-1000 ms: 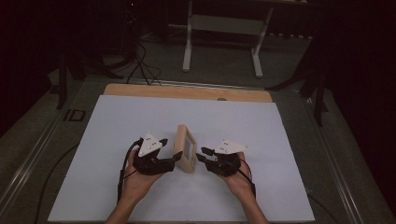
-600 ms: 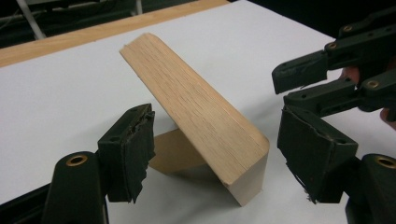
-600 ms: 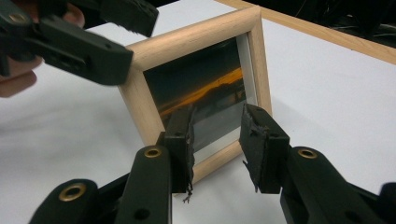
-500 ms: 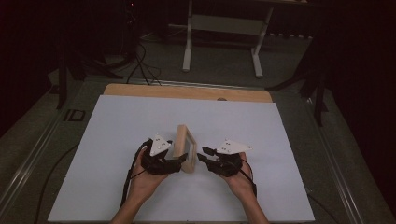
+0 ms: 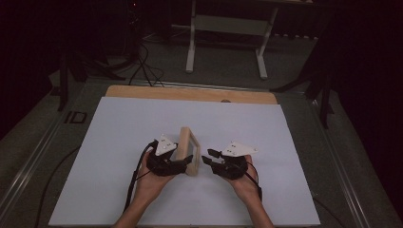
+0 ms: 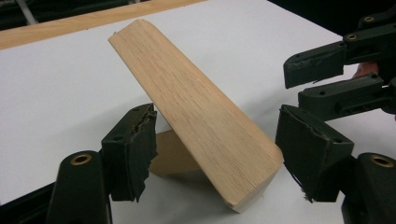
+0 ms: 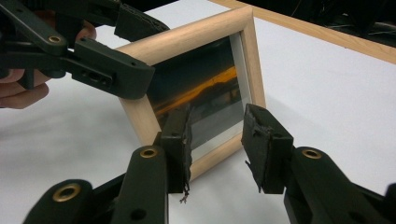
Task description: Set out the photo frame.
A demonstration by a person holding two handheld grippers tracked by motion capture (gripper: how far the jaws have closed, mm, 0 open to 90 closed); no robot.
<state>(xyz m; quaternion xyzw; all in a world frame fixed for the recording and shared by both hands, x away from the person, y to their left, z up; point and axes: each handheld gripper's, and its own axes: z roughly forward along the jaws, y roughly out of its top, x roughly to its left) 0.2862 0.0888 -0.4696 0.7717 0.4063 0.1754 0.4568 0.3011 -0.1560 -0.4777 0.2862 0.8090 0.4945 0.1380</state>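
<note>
A white sheet covers the table in the high view; at lower centre a pale wooden picture frame stands on edge, long axis running up-frame. Left gripper view: left gripper jaws spread, flanking the smooth-grained frame edge. Right gripper view: right gripper jaws apart, facing its glossy glass.
</note>
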